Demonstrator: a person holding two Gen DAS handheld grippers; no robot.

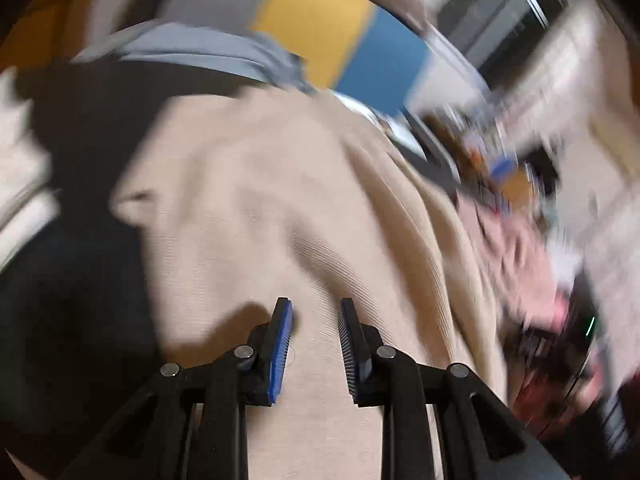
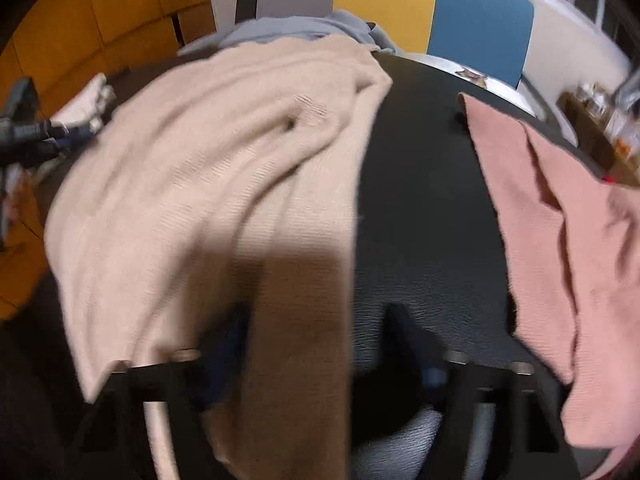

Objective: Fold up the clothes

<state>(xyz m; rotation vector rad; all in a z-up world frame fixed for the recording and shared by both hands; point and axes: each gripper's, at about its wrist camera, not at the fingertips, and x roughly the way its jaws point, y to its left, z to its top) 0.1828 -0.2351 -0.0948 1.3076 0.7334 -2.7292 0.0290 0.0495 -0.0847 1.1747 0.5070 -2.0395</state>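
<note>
Beige sweater [image 1: 260, 200] lies under the open left tool [image 1: 315, 312].

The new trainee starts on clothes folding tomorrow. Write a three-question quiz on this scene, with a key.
1. Which garment lies directly beneath the left gripper?
A. a pink one
B. the beige garment
C. a grey-blue one
2. True or false: in the right wrist view, the pink garment lies to the left of the beige garment.
3. Fill in the blank: the clothes lie on a table whose surface is ____ in colour.

Key: 1 B; 2 false; 3 black.
</note>
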